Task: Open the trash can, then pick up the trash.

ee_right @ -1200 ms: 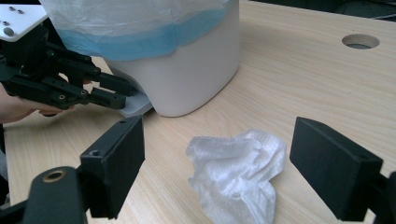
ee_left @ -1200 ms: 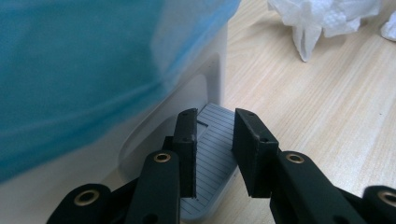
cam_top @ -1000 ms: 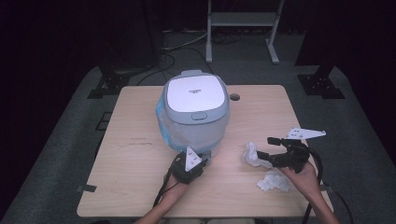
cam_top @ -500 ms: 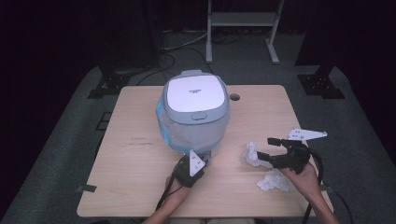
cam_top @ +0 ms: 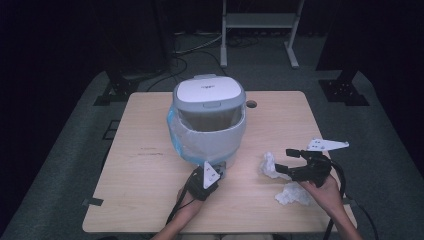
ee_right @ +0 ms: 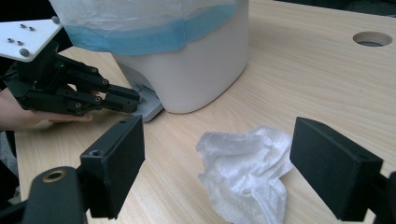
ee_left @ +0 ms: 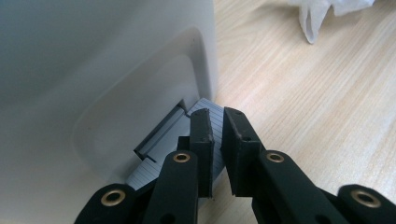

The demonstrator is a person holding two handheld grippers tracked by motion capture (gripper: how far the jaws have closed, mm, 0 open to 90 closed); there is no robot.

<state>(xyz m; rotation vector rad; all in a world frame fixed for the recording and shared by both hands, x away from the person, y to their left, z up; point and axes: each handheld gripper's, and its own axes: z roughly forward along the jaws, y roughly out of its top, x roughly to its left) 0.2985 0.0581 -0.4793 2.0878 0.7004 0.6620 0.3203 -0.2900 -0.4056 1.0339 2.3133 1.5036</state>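
Note:
A white pedal bin [cam_top: 207, 132] lined with a blue-edged bag stands mid-table, its lid [cam_top: 208, 92] tilted up at the front. My left gripper [cam_top: 218, 169] is shut, and its tips [ee_left: 215, 114] rest on the grey ribbed pedal [ee_left: 140, 175] at the bin's base. It shows from the side in the right gripper view, where the left gripper [ee_right: 133, 99] presses on the pedal [ee_right: 148, 106]. My right gripper [cam_top: 284, 160] is open, its jaws standing on either side of a crumpled white tissue [ee_right: 247, 172] on the table.
A second crumpled tissue [cam_top: 292, 194] lies near my right hand by the table's front right. A round cable hole [cam_top: 251, 104] sits behind the bin. Beyond the table [cam_top: 140, 165] a metal stand [cam_top: 257, 20] rests on the dark floor.
The bin's lid has risen from flat to tilted open. My left gripper has moved forward onto the pedal. The right gripper has hardly moved.

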